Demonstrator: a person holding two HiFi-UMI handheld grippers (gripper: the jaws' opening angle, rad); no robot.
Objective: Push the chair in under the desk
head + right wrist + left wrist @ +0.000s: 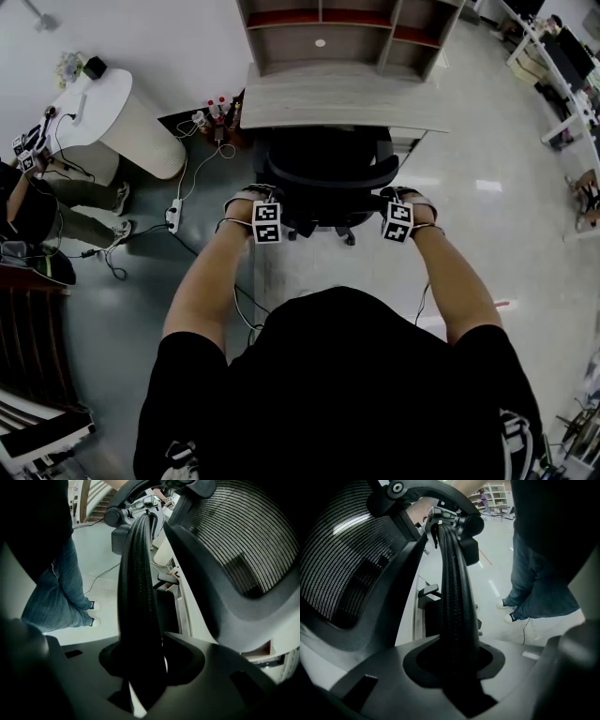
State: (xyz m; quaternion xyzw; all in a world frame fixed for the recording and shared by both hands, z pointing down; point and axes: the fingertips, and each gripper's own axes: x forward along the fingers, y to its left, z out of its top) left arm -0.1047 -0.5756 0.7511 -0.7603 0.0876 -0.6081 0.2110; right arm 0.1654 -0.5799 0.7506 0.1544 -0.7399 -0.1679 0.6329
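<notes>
A black mesh-backed office chair point(323, 178) stands right at the front edge of the light wooden desk point(337, 101), and I cannot see its seat. My left gripper point(266, 208) is shut on the left side of the chair's back rim. My right gripper point(397, 206) is shut on the right side. In the left gripper view the ribbed black rim point(454, 597) runs up from between the jaws of the left gripper point(457, 665), with the mesh back point(342, 559) to its left. The right gripper view mirrors this: the rim point(136, 588) rises from the right gripper point(140, 667), with the mesh point(239, 541) on the right.
A shelf unit point(342, 33) sits on the desk. A round white table point(112, 112), a seated person point(37, 211), bottles point(214, 112), a power strip point(173, 216) and floor cables lie at left. White desks point(562, 84) stand far right. My jeans-clad legs point(534, 592) are behind the chair.
</notes>
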